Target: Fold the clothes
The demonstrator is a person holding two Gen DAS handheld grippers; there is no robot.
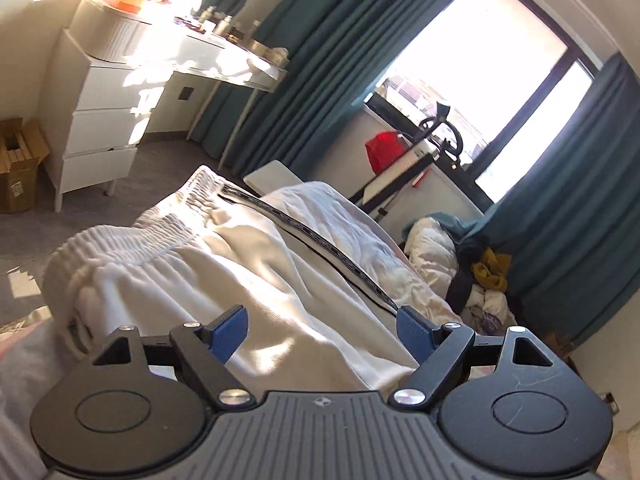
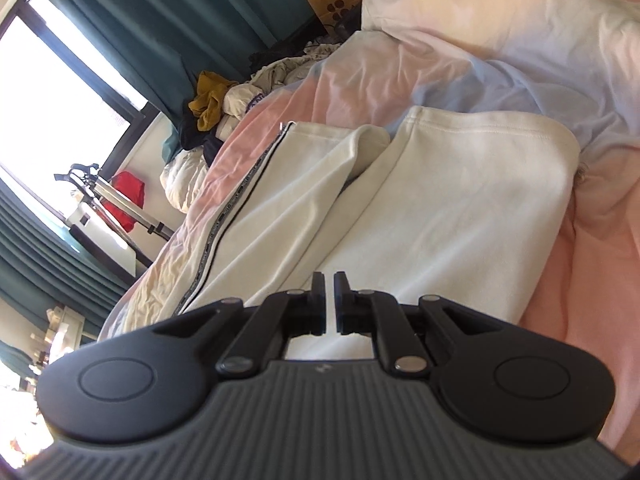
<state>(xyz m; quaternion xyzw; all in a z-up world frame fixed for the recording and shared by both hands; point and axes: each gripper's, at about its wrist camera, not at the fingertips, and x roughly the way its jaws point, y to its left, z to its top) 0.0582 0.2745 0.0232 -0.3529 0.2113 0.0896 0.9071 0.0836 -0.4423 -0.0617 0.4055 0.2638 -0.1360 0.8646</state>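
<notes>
Bed (image 2: 580, 280) bears white trousers (image 2: 440, 208), legs running away from camera.

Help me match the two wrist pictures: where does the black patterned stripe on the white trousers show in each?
Left wrist: the stripe runs diagonally from upper centre down to the open left gripper.
Right wrist: the stripe runs along the trousers' left edge, left of centre.
Shared landmark: the red bag by the window.

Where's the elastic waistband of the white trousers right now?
In the left wrist view, the waistband lies left of centre, at the trousers' far end, nearest the white drawer unit beyond it.
</notes>
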